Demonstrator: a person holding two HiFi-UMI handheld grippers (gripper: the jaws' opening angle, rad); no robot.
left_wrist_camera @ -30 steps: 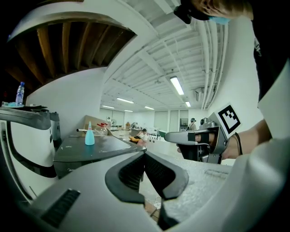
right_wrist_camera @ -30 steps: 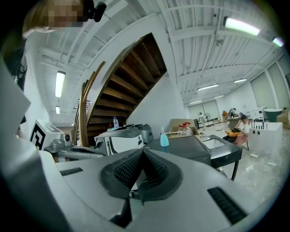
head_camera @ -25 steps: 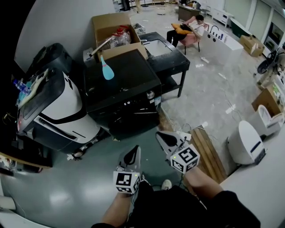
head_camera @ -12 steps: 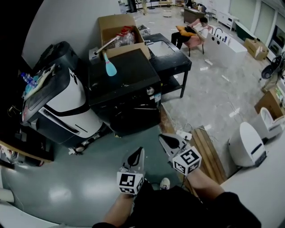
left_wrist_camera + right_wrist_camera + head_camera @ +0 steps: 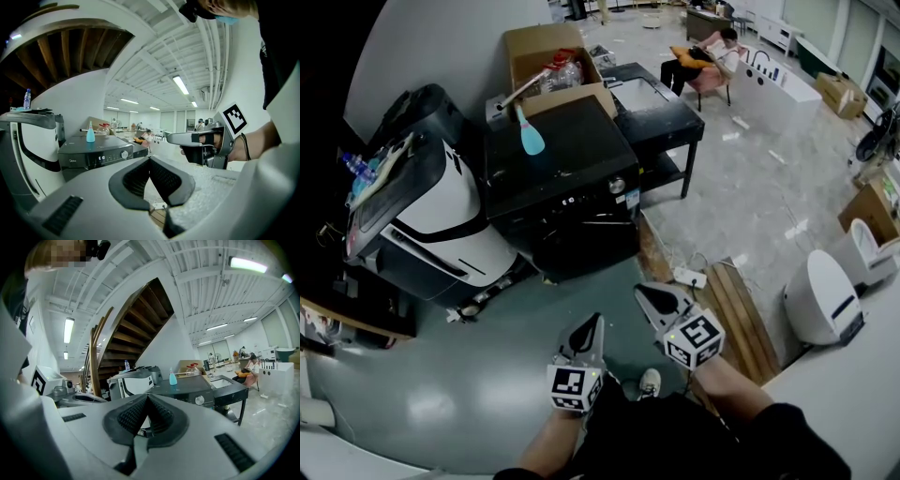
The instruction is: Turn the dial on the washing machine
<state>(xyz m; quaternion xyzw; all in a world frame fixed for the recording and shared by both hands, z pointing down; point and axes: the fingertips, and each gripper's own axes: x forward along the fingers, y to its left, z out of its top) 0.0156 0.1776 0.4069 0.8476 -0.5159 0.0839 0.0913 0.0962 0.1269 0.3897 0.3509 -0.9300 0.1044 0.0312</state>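
While we stand well back from the washing machine (image 5: 558, 178) in the head view, its dial (image 5: 618, 188) sits at the right end of the machine's front panel. The left gripper (image 5: 590, 328) and right gripper (image 5: 653, 300) hang low, well apart from the machine. The left gripper view shows jaws pressed together on nothing, and the right gripper view shows the same, so we should close on the machine, part one pair and square it around the dial before twisting.
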